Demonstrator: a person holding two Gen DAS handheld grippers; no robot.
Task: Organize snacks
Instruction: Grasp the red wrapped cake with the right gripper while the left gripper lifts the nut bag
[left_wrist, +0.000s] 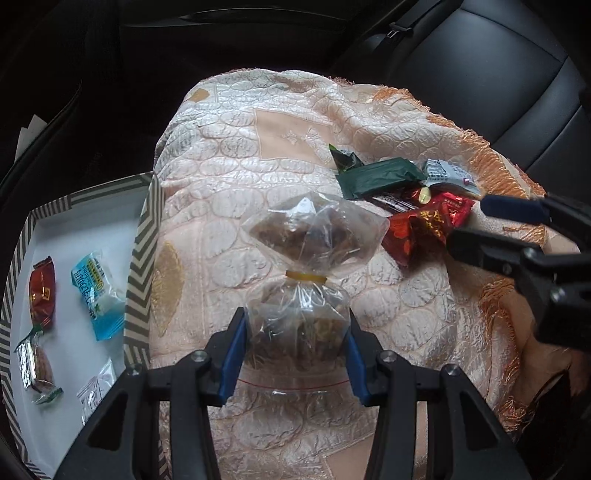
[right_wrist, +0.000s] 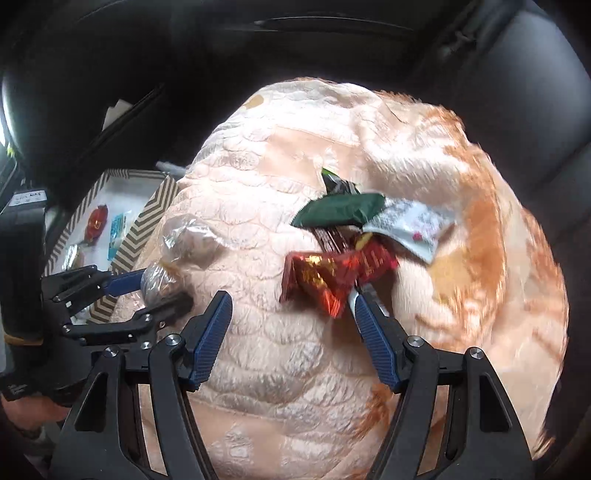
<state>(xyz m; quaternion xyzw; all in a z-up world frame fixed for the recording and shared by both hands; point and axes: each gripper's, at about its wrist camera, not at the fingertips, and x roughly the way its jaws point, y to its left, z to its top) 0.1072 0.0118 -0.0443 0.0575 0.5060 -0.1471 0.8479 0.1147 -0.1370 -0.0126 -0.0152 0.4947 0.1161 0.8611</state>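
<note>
A: What does your left wrist view give you?

B: Your left gripper (left_wrist: 295, 350) sits at lower centre, its blue pads pressed on both sides of the clear bag (left_wrist: 301, 295), the one tied with a yellow band. The bag lies on the quilted peach cloth (left_wrist: 229, 155). At the left edge you see the chevron-edged box (left_wrist: 142, 258), holding a red packet (left_wrist: 43, 291), a light blue packet (left_wrist: 96, 295) and a silver-wrapped one (left_wrist: 35, 363). Right of centre lies the pile: a dark green packet (left_wrist: 380, 177), a white packet (left_wrist: 448, 175) and a red foil packet (left_wrist: 421, 227).

A: And your right wrist view?

B: It's blurred. Your right gripper (right_wrist: 291, 310) stands wide apart at lower centre, holding nothing; its right pad just touches the red foil packet (right_wrist: 325, 275). The dark green packet (right_wrist: 341, 210) and white packet (right_wrist: 410, 225) lie above it. At the left, your left gripper (right_wrist: 162, 291) pinches the clear bag (right_wrist: 162, 277) beside the box (right_wrist: 136, 232).
</note>
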